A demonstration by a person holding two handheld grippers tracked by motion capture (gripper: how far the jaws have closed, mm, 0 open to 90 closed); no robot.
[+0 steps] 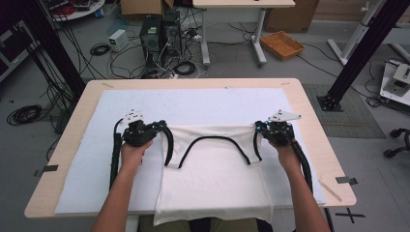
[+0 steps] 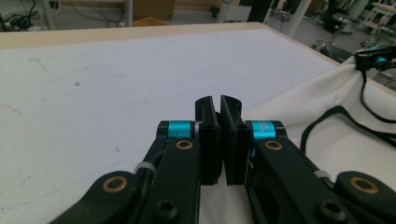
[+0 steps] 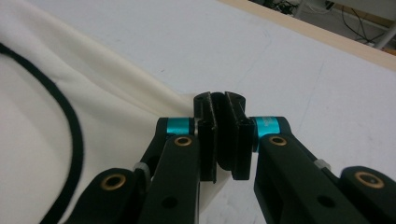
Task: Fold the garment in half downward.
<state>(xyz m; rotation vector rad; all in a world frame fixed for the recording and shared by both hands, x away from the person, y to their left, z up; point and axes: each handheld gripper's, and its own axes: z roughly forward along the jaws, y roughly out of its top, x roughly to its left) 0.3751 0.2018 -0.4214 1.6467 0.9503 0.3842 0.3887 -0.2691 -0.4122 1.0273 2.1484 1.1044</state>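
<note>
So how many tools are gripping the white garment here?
2. The left tool pinches the garment at its top left corner, the right tool at its top right corner. Both are shut on the fabric.

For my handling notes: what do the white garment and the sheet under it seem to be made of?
White garment: soft matte knit, probably cotton; it creases and drapes over the table edge, with black trim. Sheet: flat matte white, perhaps felt or foam; faint scuffs show.

Far half of white mat (image 1: 193, 99): bare, free passage L to R. Garment (image 1: 212, 179) covers centre and near edge, black-trimmed straps (image 1: 212, 140) looped loose, snag risk. Side strips of mat open.
</note>
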